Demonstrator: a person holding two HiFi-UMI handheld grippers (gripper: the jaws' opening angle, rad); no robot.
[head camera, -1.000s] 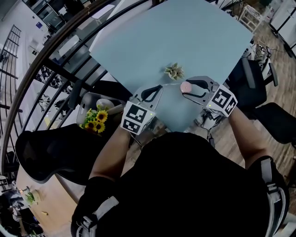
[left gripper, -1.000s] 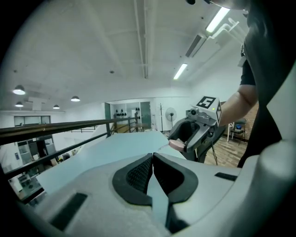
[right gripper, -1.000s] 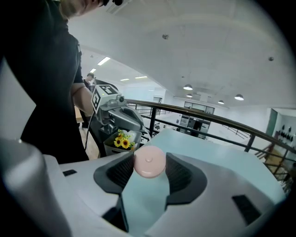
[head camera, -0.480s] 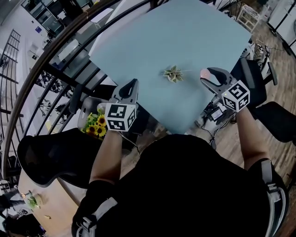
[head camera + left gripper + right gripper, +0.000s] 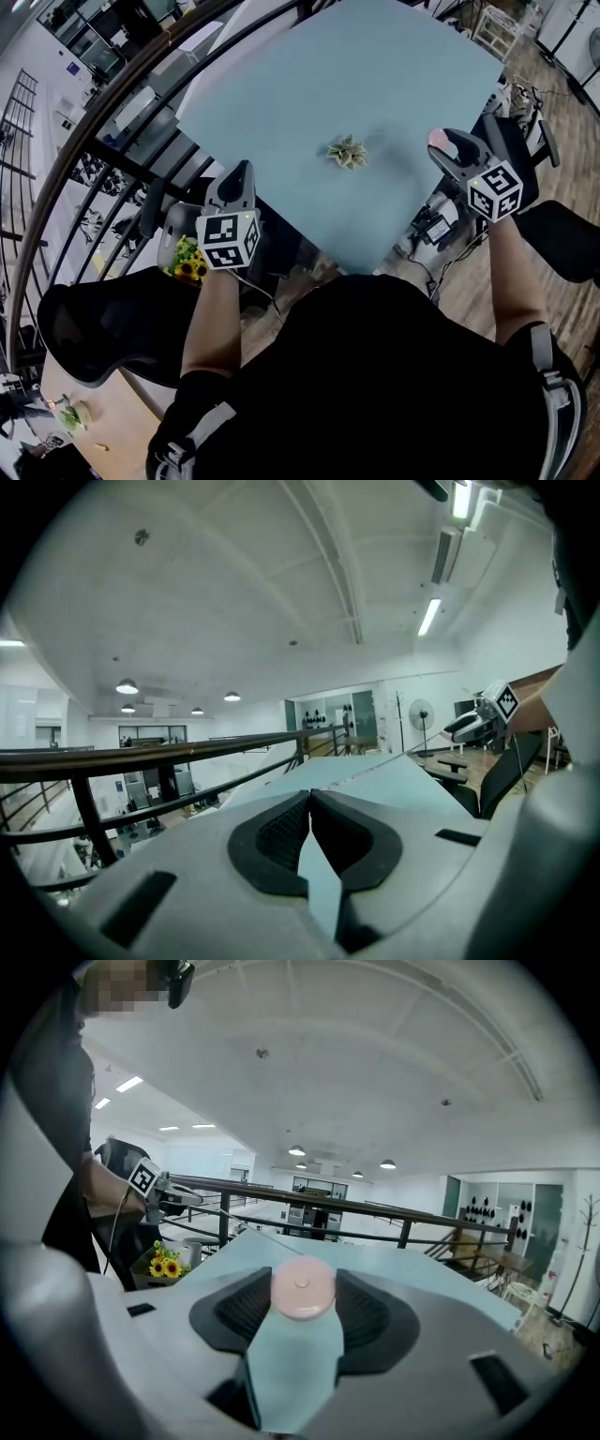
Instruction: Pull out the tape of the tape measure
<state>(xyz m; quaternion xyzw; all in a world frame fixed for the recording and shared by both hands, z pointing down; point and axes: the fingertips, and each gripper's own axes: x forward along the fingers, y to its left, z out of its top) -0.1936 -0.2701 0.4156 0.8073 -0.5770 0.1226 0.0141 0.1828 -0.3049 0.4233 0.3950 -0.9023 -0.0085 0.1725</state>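
Left gripper (image 5: 310,799): jaws clenched on the tip of the tape (image 5: 401,748), held at the left edge of the table (image 5: 375,75). From there the tape shows as a thin line running rightward. A small plant (image 5: 348,151) sits on the table between my two grippers. Right gripper (image 5: 442,145): jaws grasping the pink tape measure (image 5: 302,1288) by its sides, near the table's right edge. I judge that more tape comes out by parting the grippers along that line. The table is plain pale blue. A railing (image 5: 112,103) runs behind it, sunflowers (image 5: 186,267) stand lower left, and the floor is wooden.
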